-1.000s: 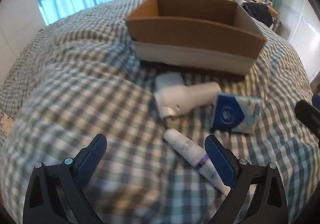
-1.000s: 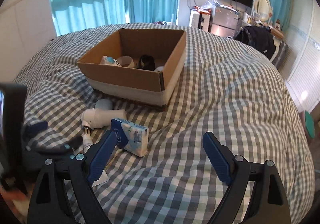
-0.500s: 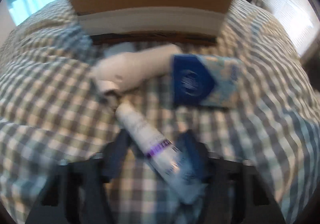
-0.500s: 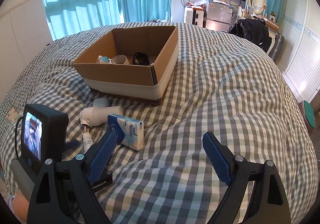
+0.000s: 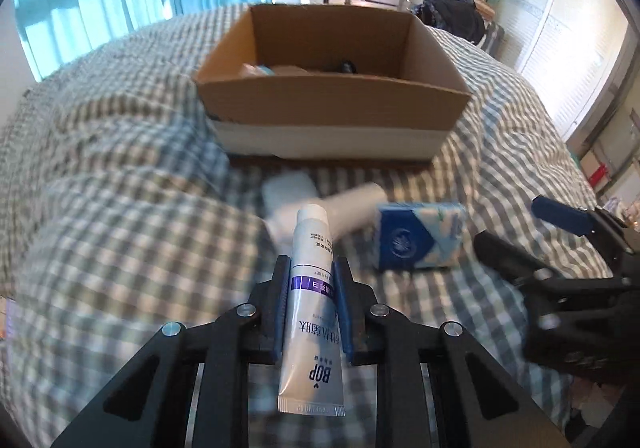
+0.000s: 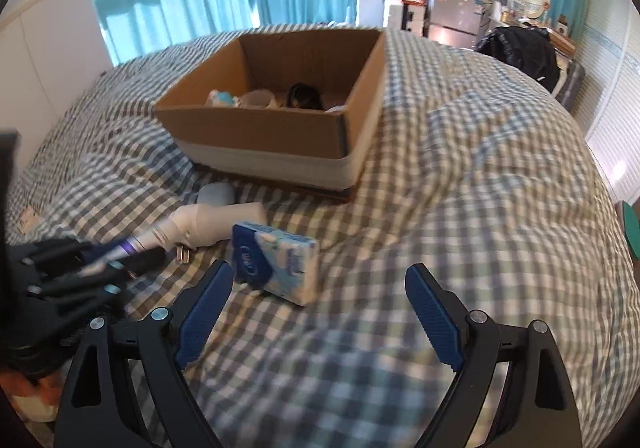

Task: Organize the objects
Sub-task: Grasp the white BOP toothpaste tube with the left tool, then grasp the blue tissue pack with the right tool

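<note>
A: What is the left gripper (image 5: 310,276) doing?

B: Its blue jaws are clamped on a white tube (image 5: 313,312) with a purple band, pressing on it from both sides about halfway along. The cap end points away toward the box and the crimped end hangs back toward the camera. The tube is off the checked bedspread (image 5: 120,240).

A: And the right gripper (image 6: 320,312)?

B: Its jaws stand wide apart with nothing between them, over bare bedspread. In its own view the tissue pack (image 6: 276,262) lies just beyond its left finger (image 6: 204,312), apart from it.

A: Tell me about the cardboard box (image 6: 280,128).

B: It sits open-topped on the bed, brown above with a pale band round its base. Inside, along the near wall, there is a small light blue and white item (image 6: 222,98), a pale rounded thing (image 6: 260,99) beside it, and a dark object (image 6: 304,94) further right. I cannot tell what any of them is.

A: What remains outside the box?

B: The blue and white tissue pack, and a white plug-in device (image 6: 216,222) with metal prongs lying on its side, touching or nearly touching the pack's left end. Behind it, nearer the box, lies a small pale rounded object (image 6: 216,194). All three lie on the bedspread in front of the box's near wall
</note>
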A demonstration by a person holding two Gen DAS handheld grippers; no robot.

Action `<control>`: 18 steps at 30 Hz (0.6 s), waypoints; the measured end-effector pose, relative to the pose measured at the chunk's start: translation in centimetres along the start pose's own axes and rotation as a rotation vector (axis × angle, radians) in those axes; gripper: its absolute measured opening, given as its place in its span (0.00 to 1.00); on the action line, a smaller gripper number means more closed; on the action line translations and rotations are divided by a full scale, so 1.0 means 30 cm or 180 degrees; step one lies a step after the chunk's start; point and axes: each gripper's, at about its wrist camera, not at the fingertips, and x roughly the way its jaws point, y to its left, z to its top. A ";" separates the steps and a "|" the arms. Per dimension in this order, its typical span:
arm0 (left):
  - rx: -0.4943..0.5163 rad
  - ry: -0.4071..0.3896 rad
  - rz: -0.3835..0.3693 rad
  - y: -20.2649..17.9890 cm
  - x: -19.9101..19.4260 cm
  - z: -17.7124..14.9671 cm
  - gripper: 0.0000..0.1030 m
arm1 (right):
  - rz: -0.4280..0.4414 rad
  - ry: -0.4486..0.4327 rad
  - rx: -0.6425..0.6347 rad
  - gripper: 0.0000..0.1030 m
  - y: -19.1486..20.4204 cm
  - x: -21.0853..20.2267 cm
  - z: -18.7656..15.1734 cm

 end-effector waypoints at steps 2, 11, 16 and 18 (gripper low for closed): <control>-0.0023 -0.0011 0.0028 0.020 0.001 -0.005 0.20 | -0.0031 0.0103 -0.0015 0.86 0.029 0.041 0.014; -0.0075 -0.0002 0.0158 0.085 0.036 -0.023 0.20 | 0.0029 0.0424 0.0117 0.86 0.094 0.219 0.041; -0.0145 0.0023 0.0125 0.102 0.043 -0.026 0.20 | 0.0037 0.0543 0.0088 0.86 0.118 0.285 0.036; -0.0143 0.0024 0.0116 0.100 0.042 -0.027 0.20 | -0.0045 0.0550 0.0032 0.68 0.129 0.290 0.026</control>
